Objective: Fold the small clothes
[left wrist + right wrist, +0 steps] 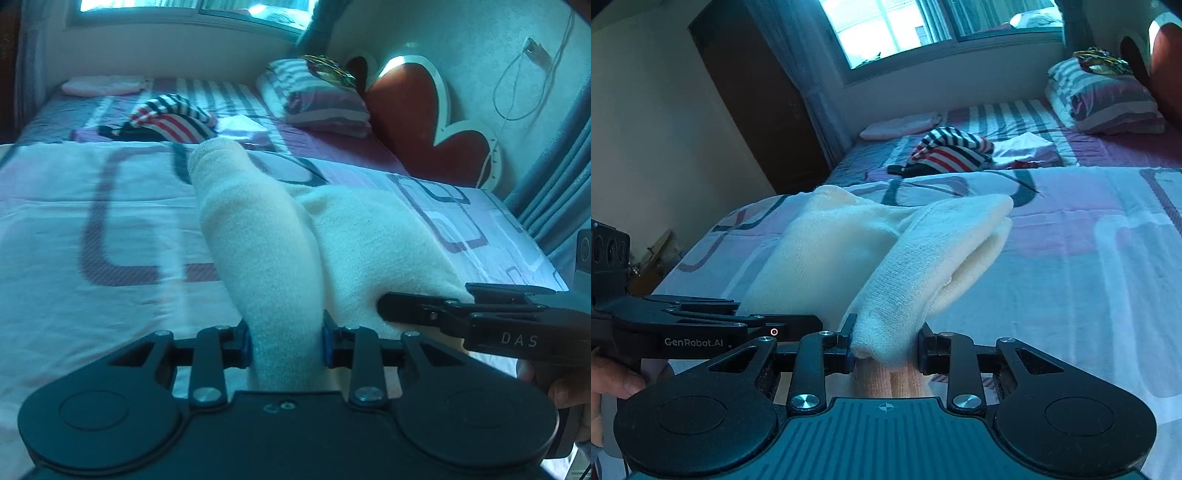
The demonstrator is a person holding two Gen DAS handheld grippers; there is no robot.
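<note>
- While both grippers clamp the same cream knitted garment (pixel 258 236), it hangs lifted between them above the bed (pixel 92 302).
- Left gripper (pixel 286 341): its blue-padded jaws are pinched tight on a rolled band of the cream cloth, which runs up and away from the fingers.
- Right gripper (pixel 886 347): its black jaws are closed on another thick fold of the same garment (pixel 923 266), with a peach-coloured edge showing just under the fingers.
- From the left camera, the right gripper (pixel 391 308) comes in from the right edge, its tip pressed against the wider part of the cloth; a hand (pixel 565 391) grips it at the frame's edge.
- From the right camera, the left gripper (pixel 798 326) reaches in from the left, just beside the right one, with fingers (pixel 613 380) wrapped on its handle.
- Below the cloth lies a bedspread in white and pink with dark looping lines.
- Farther up the bed sits a crumpled striped garment (pixel 951 153), red, white and dark.
- A pale pink folded piece (pixel 901 125) lies near the far edge, by the window (pixel 905 26).
- A striped pillow (pixel 317 96) rests at the headboard end, beside a red heart-shaped cushion (pixel 406 114).
</note>
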